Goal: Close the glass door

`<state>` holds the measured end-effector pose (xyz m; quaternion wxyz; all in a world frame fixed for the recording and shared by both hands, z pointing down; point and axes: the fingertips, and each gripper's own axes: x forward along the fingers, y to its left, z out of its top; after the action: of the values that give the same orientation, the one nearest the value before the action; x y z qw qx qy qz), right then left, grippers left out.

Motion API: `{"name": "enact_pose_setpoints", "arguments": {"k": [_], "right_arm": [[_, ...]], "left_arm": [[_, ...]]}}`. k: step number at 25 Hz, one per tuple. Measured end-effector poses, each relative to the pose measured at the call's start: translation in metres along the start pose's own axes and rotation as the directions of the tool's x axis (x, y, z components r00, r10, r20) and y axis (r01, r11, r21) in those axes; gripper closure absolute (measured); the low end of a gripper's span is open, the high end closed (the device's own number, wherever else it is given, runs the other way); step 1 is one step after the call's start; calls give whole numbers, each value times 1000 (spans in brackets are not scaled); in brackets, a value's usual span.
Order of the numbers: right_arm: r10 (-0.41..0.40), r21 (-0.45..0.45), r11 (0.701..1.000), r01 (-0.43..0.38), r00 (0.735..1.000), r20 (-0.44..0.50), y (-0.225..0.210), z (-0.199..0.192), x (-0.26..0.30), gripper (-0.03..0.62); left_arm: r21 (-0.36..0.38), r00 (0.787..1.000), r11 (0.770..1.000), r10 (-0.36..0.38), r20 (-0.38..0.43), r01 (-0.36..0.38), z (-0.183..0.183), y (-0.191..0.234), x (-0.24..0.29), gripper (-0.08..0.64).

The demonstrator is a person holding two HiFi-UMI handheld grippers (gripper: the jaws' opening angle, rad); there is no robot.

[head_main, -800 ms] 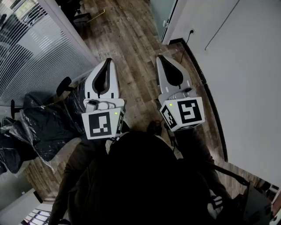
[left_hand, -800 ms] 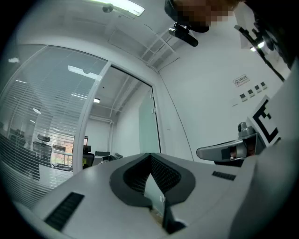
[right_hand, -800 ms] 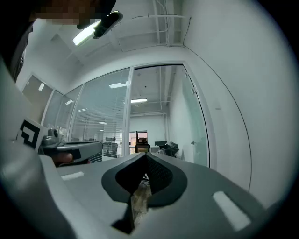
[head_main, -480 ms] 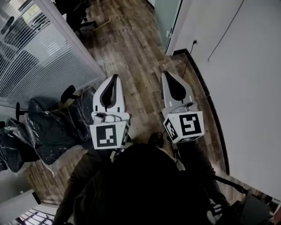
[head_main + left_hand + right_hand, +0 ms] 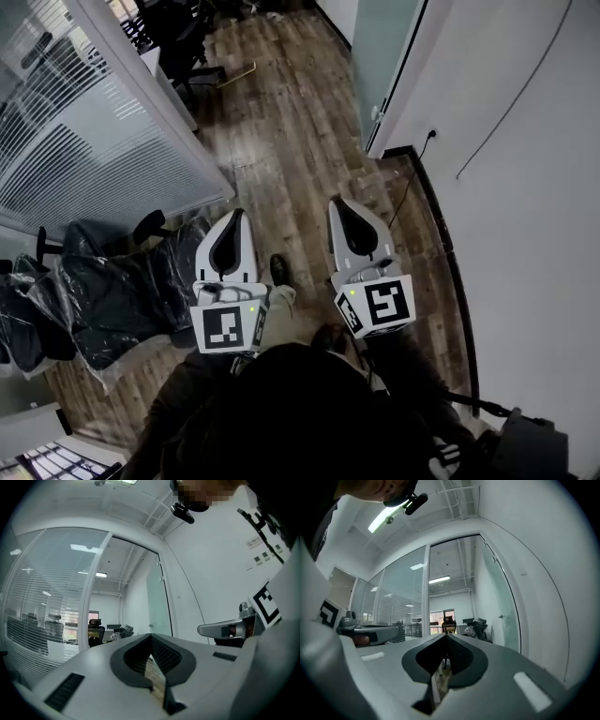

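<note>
The glass door [image 5: 382, 47] is a frosted greenish pane standing open at the top right of the head view, against the white wall. It also shows ahead in the left gripper view [image 5: 157, 605] and in the right gripper view [image 5: 505, 613], with a small handle [image 5: 500, 617]. Both grippers are held side by side over the wooden floor, well short of the door. My left gripper [image 5: 239, 216] [image 5: 150, 636] is shut and holds nothing. Beside it, my right gripper [image 5: 336, 202] [image 5: 446, 635] is also shut and empty.
A glass partition with blinds [image 5: 94, 122] runs along the left. Chairs wrapped in plastic [image 5: 103, 291] stand below it. An office chair [image 5: 183, 37] is at the far end. The white wall [image 5: 525, 187] with a socket [image 5: 431, 134] lines the right. The person's shoe [image 5: 278, 270] shows between the grippers.
The person has walked forward along the corridor; more of the glass door has come into view at the top right. Both grippers sit lower in the head view, still side by side and shut.
</note>
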<state>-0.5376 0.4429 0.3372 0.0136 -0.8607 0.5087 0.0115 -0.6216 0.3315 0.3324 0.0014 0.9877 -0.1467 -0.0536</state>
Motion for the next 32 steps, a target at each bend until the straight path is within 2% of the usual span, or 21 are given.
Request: {"name": "enact_pose_setpoints", "arguments": {"k": [4,7,9,14,18,23,25,28,32], "right_arm": [[21,-27,999,-21,999,-31,-21,-15,76,591],[23,-35,999,-24,1000,-14,-23,-23,141,591],[18,-57,998,-19,1000,-11,-26,-25,184,591],[17,-42,999,-18,999,-30,-68,6,292,591],[-13,-60,998,12,1000,-26,-81,15,341,591],[-58,-73,996,56,998,-18,-118,15,394,591],[-75,-78,994,74,997,-13,-140,11,416,591],[-85,-73,994,85,996,5,-184,8,454,591],[-55,-54,997,56,998,18,-251,14,521,591]], "left_arm": [[-69,1000,998,2,-1,-2,-21,36,75,563],[-19,999,999,-29,28,29,-33,75,123,563],[4,998,999,-53,17,53,-42,101,151,563],[-31,999,998,-47,-6,47,-27,151,254,563],[-48,998,997,-60,19,61,-25,182,300,563],[-71,998,996,-55,-14,54,-37,202,369,563],[-85,997,994,-74,8,75,-41,203,405,563],[-88,994,991,-105,12,106,-51,198,469,563],[-53,991,990,-132,-6,132,-56,185,566,563]]}}
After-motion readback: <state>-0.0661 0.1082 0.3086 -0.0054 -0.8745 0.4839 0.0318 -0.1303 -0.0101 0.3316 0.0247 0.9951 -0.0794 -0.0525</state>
